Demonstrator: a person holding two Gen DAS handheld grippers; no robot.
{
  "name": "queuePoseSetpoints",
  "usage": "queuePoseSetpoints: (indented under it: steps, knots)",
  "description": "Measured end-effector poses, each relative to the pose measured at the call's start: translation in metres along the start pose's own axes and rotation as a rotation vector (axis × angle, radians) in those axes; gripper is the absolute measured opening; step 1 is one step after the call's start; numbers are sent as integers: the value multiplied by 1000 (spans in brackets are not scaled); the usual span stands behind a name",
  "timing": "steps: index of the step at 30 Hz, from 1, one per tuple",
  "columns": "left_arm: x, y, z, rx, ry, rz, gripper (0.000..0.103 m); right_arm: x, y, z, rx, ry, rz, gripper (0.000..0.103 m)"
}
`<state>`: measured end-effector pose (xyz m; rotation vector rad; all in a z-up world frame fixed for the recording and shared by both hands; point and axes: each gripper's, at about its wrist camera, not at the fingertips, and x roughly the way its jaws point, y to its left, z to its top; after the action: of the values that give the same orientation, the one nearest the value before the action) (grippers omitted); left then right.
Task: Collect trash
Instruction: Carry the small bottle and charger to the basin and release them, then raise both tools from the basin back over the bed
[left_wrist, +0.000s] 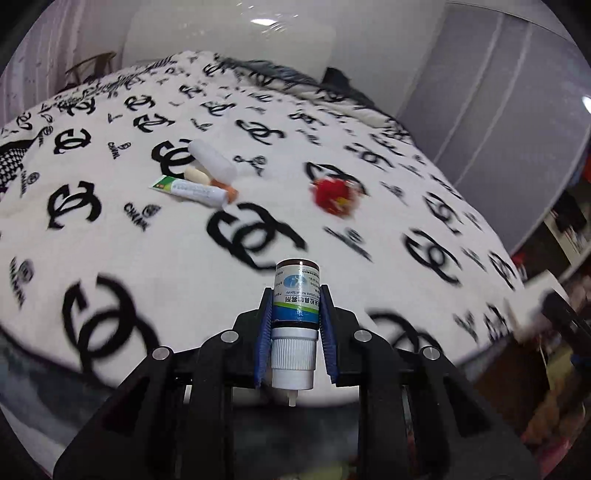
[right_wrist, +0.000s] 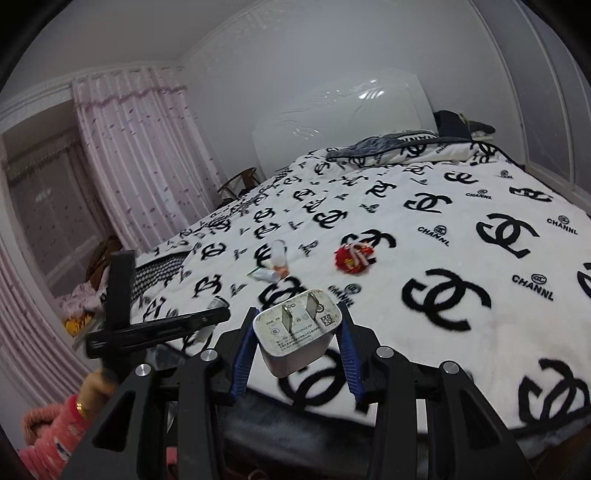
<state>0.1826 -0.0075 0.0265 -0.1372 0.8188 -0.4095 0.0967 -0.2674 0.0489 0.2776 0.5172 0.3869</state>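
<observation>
My left tool (left_wrist: 295, 314) clamps a small spray bottle (left_wrist: 296, 295) above the logo-print bed (left_wrist: 110, 229), while my right tool (right_wrist: 297, 332) grips a white charger (right_wrist: 295, 332), prongs facing up. On the blanket remain a tube (left_wrist: 195, 190) and a white bottle (left_wrist: 212, 162) touching at ten o'clock from the spray bottle, and a red wrapper (left_wrist: 334, 195) at one o'clock.
</observation>
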Motion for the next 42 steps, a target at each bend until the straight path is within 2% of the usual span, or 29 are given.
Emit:
queuePoseSetpoints:
  steps: [5,9,16,21,25,30,32,35,36,37,38,40,42]
  knots:
    - [-31,-20,-57,38,18,-32,23,-20,22,-32,-44,29,18,41]
    - [-28,-29,-115,34,98,-47,23,-29,26,-72,-31,98,19,41]
    - [33,-37,-209,13,308,-50,23,-9,10,-153,27,306,-34,41]
    - [85,-36,-260,-10,464,-38,23,24,-20,-214,139,489,-91,41]
    - [118,-30,-281,-53,558,-32,23,56,-43,-254,190,609,-153,41]
    - [155,-29,-303,-64,671,16,23,82,-59,-284,245,690,-206,41]
    - [163,-29,-309,-57,696,45,23,88,-63,-292,255,714,-219,41]
    - [169,-26,-310,-58,706,51,24,94,-68,-300,284,738,-230,42]
    - [169,-25,-311,-62,710,56,24,95,-70,-302,298,742,-235,45]
    - [170,-23,-312,-70,713,61,27,95,-72,-303,315,739,-237,51]
    - [169,-19,-311,-83,718,57,31,95,-75,-302,325,736,-239,62]
    - [170,-16,-310,-98,708,73,50,92,-78,-299,334,720,-244,63]
    - [169,-15,-309,-111,695,77,53,91,-82,-300,337,715,-243,63]
